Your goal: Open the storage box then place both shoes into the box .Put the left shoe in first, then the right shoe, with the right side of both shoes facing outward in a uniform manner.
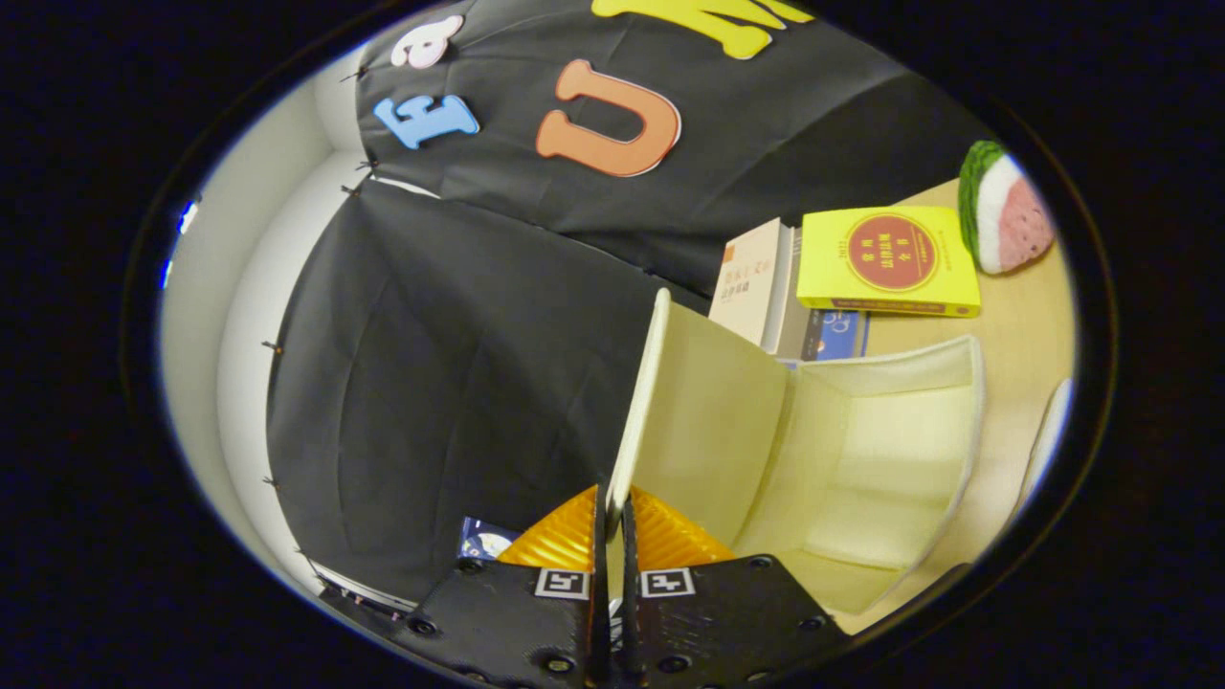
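The black cloth wall [459,383] filled the far and left side of the scene, hanging behind everything else. To the right of it lay the pale wooden bench [1029,316], tilted in my view. On the bench stood the storage box [861,459], cream-coloured and already open, its hollow inside facing me and holding nothing I could see. Its lid flap [670,402] was swung up on the left side of the box, and the near edge of that flap ran straight down between my fingers [610,536]. They were closed almost fully together on the thin edge, one on each side of it, so I was gripping the flap. No shoe was in the box.

Beyond the box, at the far side of the bench, lay a small stack of books [775,297], with a yellow book [890,260] resting on top of them. Just right of the yellow book sat a watermelon-slice toy [1005,206], green at the rind and pink at the face.
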Action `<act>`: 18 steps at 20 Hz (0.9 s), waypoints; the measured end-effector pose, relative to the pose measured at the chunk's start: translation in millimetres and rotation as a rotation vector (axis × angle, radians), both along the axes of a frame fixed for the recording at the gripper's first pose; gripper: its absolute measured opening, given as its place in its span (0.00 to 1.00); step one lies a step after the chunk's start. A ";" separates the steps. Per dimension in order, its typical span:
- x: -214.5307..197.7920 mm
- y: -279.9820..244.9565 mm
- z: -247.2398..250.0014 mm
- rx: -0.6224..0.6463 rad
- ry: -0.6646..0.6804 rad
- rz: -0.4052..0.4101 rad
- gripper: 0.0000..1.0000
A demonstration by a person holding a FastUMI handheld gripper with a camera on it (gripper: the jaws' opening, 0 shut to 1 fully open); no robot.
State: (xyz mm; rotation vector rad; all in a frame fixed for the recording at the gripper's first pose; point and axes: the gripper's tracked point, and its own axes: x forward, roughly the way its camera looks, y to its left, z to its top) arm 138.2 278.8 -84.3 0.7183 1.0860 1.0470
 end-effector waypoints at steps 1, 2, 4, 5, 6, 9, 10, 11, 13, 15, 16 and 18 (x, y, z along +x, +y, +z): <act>-0.5 13.8 0.9 -0.012 -0.008 0.005 0.05; -2.6 28.5 2.4 -0.023 -0.013 0.012 0.05; -3.8 59.2 -1.5 -0.058 -0.032 0.021 0.08; -3.2 72.4 -2.7 -0.078 -0.038 0.023 0.15; -5.1 89.3 -6.7 -0.092 -0.038 0.031 0.21; -10.1 124.4 -15.9 -0.130 -0.016 0.052 0.57; -13.8 129.0 -22.8 -0.161 -0.011 0.058 0.73; -16.1 129.9 -30.8 -0.205 -0.011 0.060 0.89; -21.6 127.5 -39.0 -0.259 -0.016 0.072 0.92; -23.6 114.7 -43.9 -0.301 -0.019 0.074 0.96; -23.0 107.4 -44.7 -0.307 -0.028 0.071 0.96; -18.0 80.9 -49.1 -0.328 -0.043 0.060 0.96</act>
